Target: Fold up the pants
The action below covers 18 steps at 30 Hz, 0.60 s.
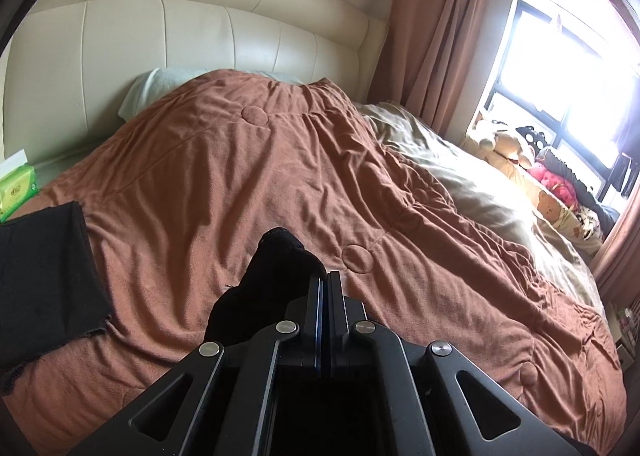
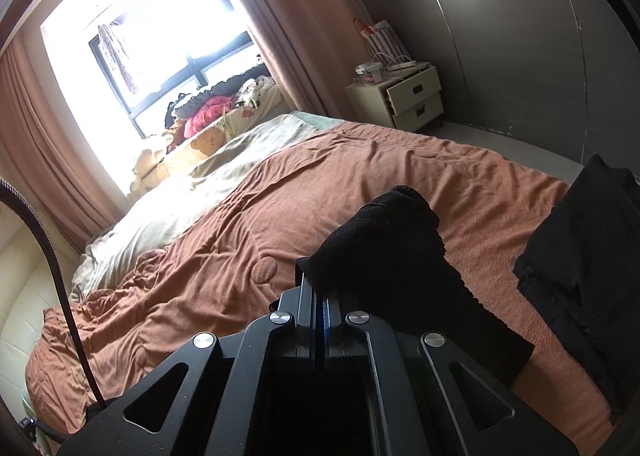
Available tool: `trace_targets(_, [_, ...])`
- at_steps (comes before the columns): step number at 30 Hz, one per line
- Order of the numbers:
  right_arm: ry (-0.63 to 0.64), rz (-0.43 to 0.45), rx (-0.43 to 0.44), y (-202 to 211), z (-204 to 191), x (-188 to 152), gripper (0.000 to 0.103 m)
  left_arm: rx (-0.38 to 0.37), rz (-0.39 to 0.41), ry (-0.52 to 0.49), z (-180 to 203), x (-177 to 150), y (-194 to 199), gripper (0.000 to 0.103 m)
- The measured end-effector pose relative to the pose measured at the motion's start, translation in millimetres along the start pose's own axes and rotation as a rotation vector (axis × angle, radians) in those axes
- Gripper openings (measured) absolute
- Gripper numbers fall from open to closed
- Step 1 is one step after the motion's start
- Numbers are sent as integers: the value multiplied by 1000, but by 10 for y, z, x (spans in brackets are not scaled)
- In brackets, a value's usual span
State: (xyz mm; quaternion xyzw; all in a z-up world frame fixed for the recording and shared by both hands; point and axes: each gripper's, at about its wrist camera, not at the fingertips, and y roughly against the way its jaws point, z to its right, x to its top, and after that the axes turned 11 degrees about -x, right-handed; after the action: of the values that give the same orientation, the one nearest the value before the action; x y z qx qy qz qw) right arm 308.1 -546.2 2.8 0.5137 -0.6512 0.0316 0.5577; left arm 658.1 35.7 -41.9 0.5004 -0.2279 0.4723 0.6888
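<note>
Your left gripper (image 1: 327, 276) is clamped on a bunched edge of the black pants (image 1: 276, 276), which hang to its left over the brown quilt (image 1: 248, 184) on the bed. Your right gripper (image 2: 318, 288) is likewise pinched on the pants (image 2: 392, 256), the cloth draping to its right. A folded black garment (image 1: 44, 276) lies at the quilt's left edge, just beside a green tissue pack (image 1: 18, 188).

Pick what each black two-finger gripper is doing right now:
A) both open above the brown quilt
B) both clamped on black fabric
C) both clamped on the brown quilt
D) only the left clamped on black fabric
B: the left gripper and right gripper each show jaws closed with the black pants fabric bunched at the tips.
</note>
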Motion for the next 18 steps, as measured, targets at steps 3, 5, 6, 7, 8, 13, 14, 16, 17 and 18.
trace_targets(3, [8, -14, -26, -202, -178, 2, 0, 22, -29, -15, 44, -51, -299, 2])
trace_targets(5, [11, -27, -44, -320, -280, -2, 0, 44, -44, -40, 76, -100, -496, 2])
trace_targets(6, [8, -32, -49, -389, -326, -9, 0, 52, -53, -54, 92, -129, -592, 2])
trace_targets(7, [11, -35, -59, -464, -376, -14, 0, 59, -62, -61, 106, -158, -686, 2])
trace_targets(8, [16, -37, -72, -536, -422, -28, 0, 64, -72, -65, 121, -184, -783, 2])
trace_targets(13, [39, -53, -136, -837, -581, -53, 0, 96, -113, -118, 218, -303, -1197, 2])
trace_targets(14, [43, -54, -152, -890, -619, -57, 0, 102, -121, -127, 237, -331, -1278, 2])
trace_targets(16, [40, -57, -175, -997, -672, -54, 0, 112, -135, -139, 270, -386, -1413, 2])
trace_targets(17, [37, -61, -184, -1045, -697, -65, 0, 122, -144, -146, 285, -415, -1483, 2])
trace_targets(18, [37, -69, -194, -1108, -728, -78, 0, 134, -153, -156, 302, -441, -1555, 2])
